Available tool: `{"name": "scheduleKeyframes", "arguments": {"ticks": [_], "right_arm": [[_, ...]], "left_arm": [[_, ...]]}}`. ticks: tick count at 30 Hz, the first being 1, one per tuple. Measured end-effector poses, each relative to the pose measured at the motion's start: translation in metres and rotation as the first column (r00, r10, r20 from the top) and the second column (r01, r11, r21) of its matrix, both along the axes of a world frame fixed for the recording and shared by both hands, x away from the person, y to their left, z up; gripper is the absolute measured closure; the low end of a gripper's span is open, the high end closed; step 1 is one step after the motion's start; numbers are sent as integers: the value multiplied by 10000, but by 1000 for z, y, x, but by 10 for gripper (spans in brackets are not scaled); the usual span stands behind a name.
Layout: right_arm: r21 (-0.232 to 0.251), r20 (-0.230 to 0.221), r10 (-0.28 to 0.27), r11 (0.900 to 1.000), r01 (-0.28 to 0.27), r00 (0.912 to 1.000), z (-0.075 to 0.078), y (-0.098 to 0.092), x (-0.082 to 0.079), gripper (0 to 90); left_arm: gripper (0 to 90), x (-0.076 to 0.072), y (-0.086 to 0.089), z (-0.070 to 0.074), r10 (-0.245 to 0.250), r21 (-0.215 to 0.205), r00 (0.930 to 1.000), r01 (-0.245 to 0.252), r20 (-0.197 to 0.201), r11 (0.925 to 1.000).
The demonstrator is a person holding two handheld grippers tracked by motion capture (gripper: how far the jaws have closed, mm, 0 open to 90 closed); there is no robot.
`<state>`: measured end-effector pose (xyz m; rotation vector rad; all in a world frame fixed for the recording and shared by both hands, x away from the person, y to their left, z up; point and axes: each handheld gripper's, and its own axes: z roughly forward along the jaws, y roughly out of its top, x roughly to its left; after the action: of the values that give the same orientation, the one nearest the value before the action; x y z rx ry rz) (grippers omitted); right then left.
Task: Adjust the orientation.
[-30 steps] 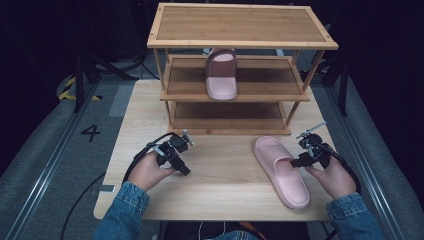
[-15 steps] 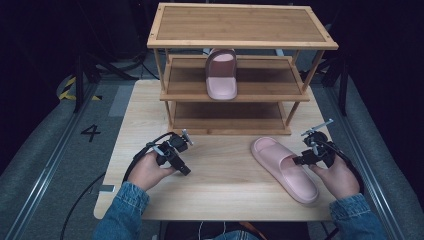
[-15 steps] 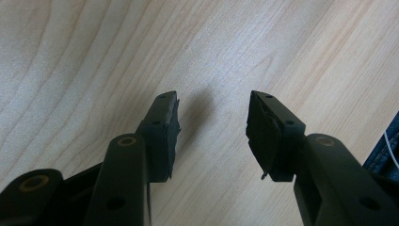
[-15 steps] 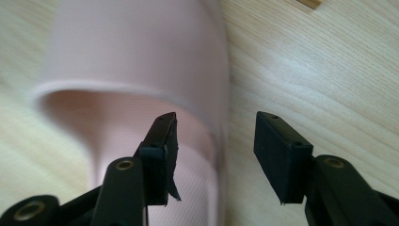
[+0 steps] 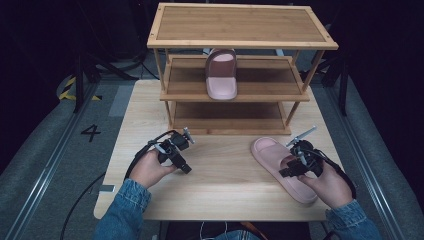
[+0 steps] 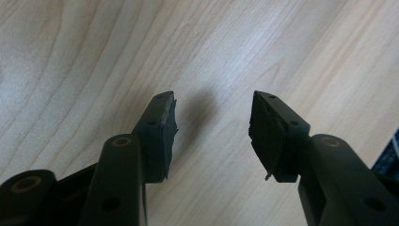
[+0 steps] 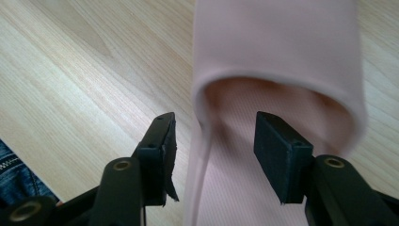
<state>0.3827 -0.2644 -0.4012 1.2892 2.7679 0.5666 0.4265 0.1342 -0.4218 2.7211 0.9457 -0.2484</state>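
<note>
At the left of the table point(image 5: 225, 192), the left gripper point(image 5: 181, 161) sits low over bare wood; its jaws have just been opening and stand apart with nothing between them, as the left gripper view point(image 6: 212, 122) confirms. Behind the table's middle stands a wooden shoe rack point(image 5: 240, 30), and on its middle shelf rests a pink slipper point(image 5: 221, 75). To the right, a second pink slipper point(image 5: 272, 152) lies flat on the table near the right edge. The right gripper point(image 5: 290, 170) is over it, jaws spread, straddling one side edge of the slipper point(image 7: 282, 52) at the strap's opening, the pads not pressing on it.
</note>
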Motion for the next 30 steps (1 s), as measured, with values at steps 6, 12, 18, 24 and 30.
{"name": "scheduleKeyframes", "arguments": {"ticks": [6, 12, 18, 24, 30], "right_arm": [[-379, 17, 352, 9987, -351, 9994, -11, 13, 6, 626], [-529, 38, 490, 9974, -487, 9988, -15, 20, 8, 792], [-845, 373, 545, 9951, -512, 9978, -11, 22, 5, 833], [-711, 369, 487, 9964, -460, 9981, -3, 20, 5, 837], [-480, 399, 804, 9958, -785, 9960, 14, 22, 0, 836]], "left_arm": [[499, -2, 1, -1, 67, 167, 10000, -67, 29, 9998], [487, -3, 2, -3, 167, 160, 9998, -168, 66, 9997], [488, -2, 4, -2, 129, 130, 9999, -131, 115, 9998], [487, -2, 8, -1, 297, 54, 9994, -298, 187, 9995], [491, -2, 12, 0, 439, -12, 9990, -439, 94, 9990]]}}
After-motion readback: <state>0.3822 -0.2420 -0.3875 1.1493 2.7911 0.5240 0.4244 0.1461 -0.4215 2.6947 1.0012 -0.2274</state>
